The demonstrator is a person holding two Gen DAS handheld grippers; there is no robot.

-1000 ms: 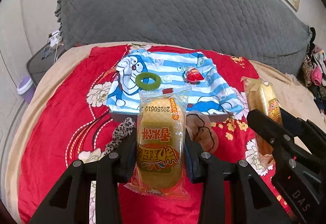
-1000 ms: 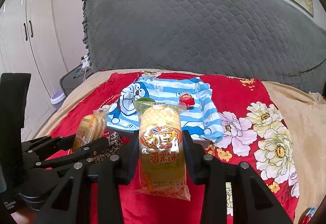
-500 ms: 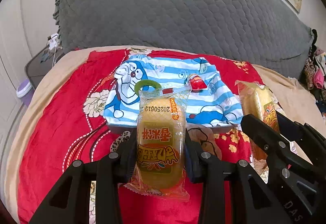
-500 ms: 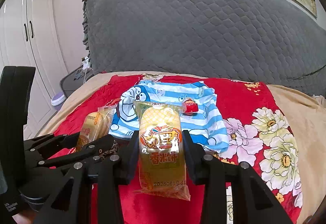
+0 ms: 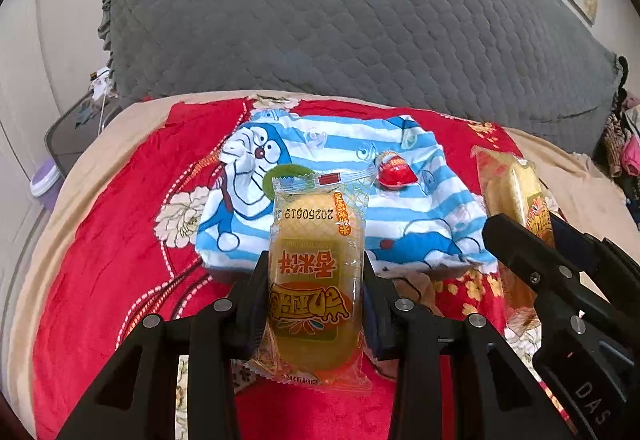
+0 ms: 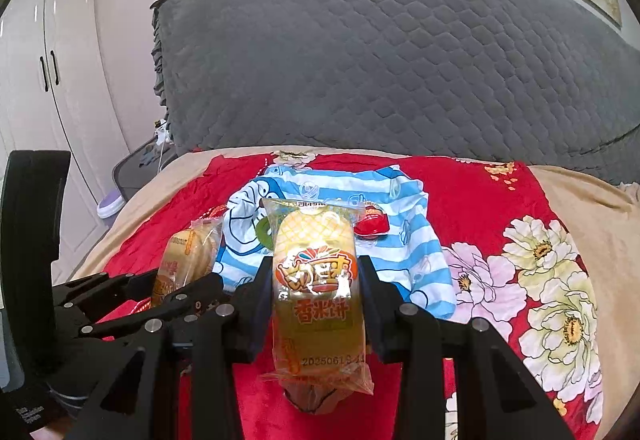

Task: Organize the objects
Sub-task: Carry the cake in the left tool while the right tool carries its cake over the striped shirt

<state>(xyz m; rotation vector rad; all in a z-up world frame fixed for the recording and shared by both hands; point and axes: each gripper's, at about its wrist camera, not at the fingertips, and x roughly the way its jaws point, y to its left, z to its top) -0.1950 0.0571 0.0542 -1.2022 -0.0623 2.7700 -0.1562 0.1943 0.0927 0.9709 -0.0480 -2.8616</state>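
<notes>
Holding one rice-cake packet (image 5: 316,288) in my left gripper (image 5: 316,304) and another packet (image 6: 318,304) in my right gripper (image 6: 316,312), both pinched lengthwise, I am facing the striped cloth (image 5: 420,199) lying straight ahead.

A home bedroom: bed (image 6: 580,191), grey quilted headboard (image 6: 380,59), white wardrobe (image 6: 52,87).

Glossy clear plastic wraps each rice cake (image 5: 314,280) (image 6: 316,292); the red blanket (image 5: 100,260) looks plush, the grey headboard cover (image 5: 340,19) quilted and matt.
</notes>
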